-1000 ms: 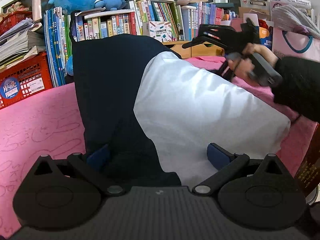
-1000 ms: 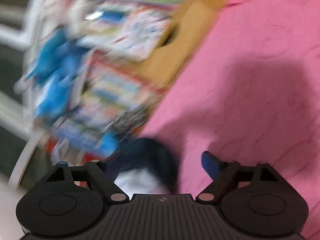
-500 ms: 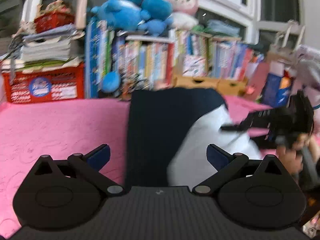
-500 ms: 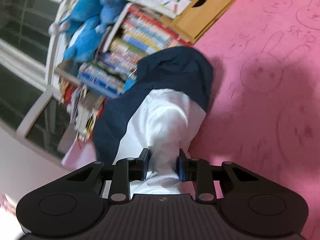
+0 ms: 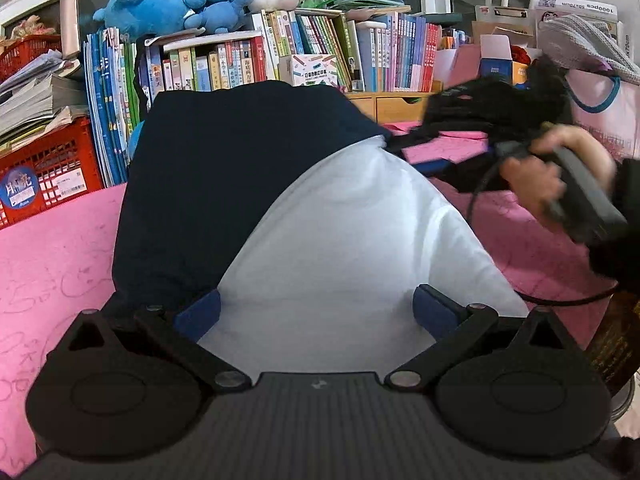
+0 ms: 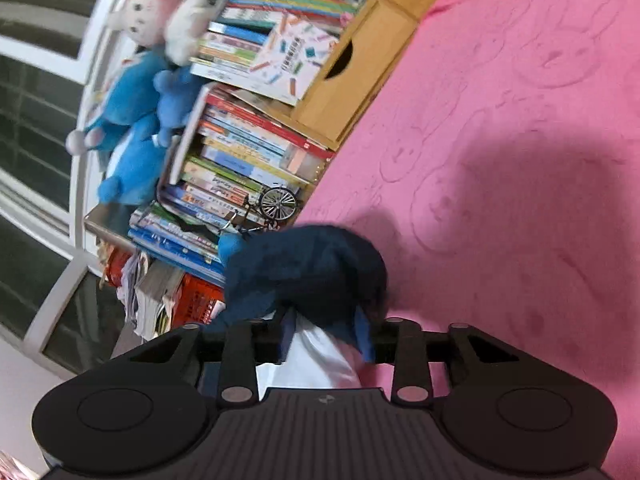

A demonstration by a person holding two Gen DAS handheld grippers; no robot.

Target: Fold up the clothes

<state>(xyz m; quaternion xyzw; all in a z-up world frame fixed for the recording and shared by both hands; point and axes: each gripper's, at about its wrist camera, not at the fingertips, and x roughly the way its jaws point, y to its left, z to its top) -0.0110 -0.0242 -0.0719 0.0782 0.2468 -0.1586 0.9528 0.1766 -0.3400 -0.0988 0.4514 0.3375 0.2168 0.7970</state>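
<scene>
Garment (image 5: 248, 184), navy and white, lies on pink cover (image 5: 52, 248). Right gripper (image 6: 326, 338) has just closed, pads clamping its far edge. Left gripper (image 5: 316, 312) spread wide over near edge, gripping nothing.

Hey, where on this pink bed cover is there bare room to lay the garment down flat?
Bare pink cover lies left of the navy and white garment, bordered behind by the red crate. More lies open right of the garment, up to the wooden drawer box. The far edge is crowded with books.

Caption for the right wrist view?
Right gripper clamped on the navy-and-white garment, over the pink cover.
</scene>
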